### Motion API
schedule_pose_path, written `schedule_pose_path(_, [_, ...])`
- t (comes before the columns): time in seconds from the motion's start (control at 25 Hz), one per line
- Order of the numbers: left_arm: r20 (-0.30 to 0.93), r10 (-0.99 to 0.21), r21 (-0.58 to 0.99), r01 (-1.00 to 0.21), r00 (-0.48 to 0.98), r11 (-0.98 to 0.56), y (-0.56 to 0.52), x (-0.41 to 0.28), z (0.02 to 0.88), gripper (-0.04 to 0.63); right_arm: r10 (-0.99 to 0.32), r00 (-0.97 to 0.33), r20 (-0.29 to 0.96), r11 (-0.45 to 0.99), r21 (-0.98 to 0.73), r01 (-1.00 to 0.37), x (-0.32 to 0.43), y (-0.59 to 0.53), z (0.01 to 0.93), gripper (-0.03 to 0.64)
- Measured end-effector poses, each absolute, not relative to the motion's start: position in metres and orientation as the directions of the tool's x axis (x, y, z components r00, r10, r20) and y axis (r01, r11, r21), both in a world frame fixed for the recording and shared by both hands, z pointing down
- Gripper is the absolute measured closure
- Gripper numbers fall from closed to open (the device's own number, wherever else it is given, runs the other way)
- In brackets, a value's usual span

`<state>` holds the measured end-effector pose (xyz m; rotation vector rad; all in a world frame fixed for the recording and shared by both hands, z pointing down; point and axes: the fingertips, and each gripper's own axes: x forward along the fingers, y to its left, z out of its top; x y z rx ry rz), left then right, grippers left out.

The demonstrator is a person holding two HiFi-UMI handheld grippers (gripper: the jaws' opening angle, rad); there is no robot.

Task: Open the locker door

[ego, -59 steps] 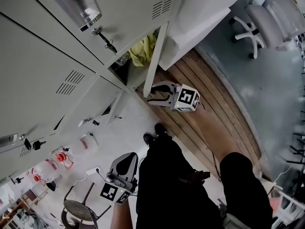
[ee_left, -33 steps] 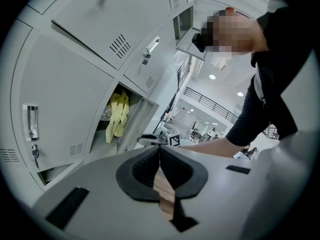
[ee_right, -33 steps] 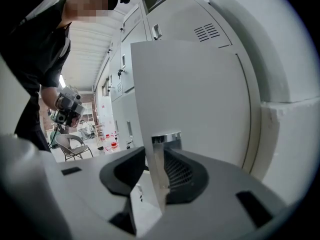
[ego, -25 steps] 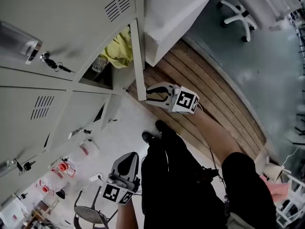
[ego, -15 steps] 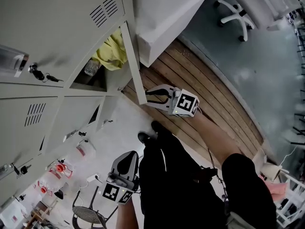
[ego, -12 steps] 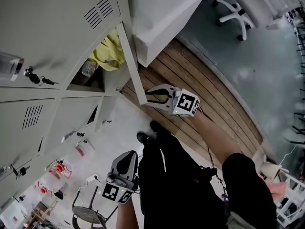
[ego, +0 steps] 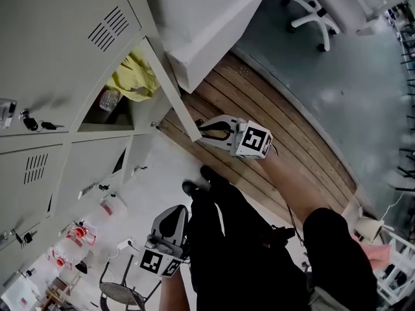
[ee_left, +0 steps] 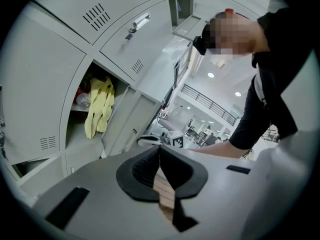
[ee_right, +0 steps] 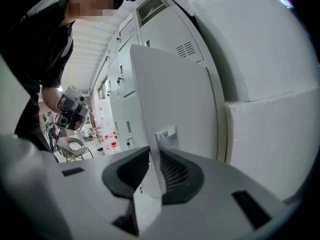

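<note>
The right gripper (ego: 200,126) is clenched on the free edge of the pale grey metal locker door (ego: 170,96), low down near its bottom corner. Its jaws have just been closing, and the right gripper view shows the thin edge standing between the two black pads (ee_right: 172,171). The door already stands well open, turned out from the locker towards the large white block (ego: 207,24) beside it. The left gripper (ego: 174,215) hangs low beside the person's dark trouser leg (ego: 246,251), its jaws together on nothing.

The main risk, I think, is a slip — the pads have only a narrow strip of smooth painted sheet to hold. A pull across the edge, rather than along the door's swing, could draw it out of the jaws. A second risk is that the door, if swung much further, meets the large white block, which is near behind it.

Some things are hard to make out. The hinge side is not seen clearly in any view, so I cannot say how far the door can open. How deep the edge sits between the pads is also uncertain. Inside the locker only a yellow cloth (ee_left: 98,106) and a clear plastic bottle (ee_left: 83,100) are plain — the rest is in shadow.
</note>
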<state>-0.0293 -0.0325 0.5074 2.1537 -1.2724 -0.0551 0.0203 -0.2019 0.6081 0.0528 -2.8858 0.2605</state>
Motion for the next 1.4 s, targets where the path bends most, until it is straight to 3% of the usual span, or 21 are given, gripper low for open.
schedule_pose_path(0.88, [0.274,-0.815,0.506,-0.797,0.511,-0.33,-0.045,-0.006,0.5,0.578,-0.07,-0.962,0.262,0.967,-0.22,-0.131,0.069,-0.228,0.609,0.563])
schedule_pose_path(1.4, [0.279,-0.821,0.502,-0.804,0.498,-0.318,-0.046,0.012,0.499,0.578,-0.189,-0.949,0.251,0.931,-0.261,-0.254,0.11,-0.27,0.609,0.566])
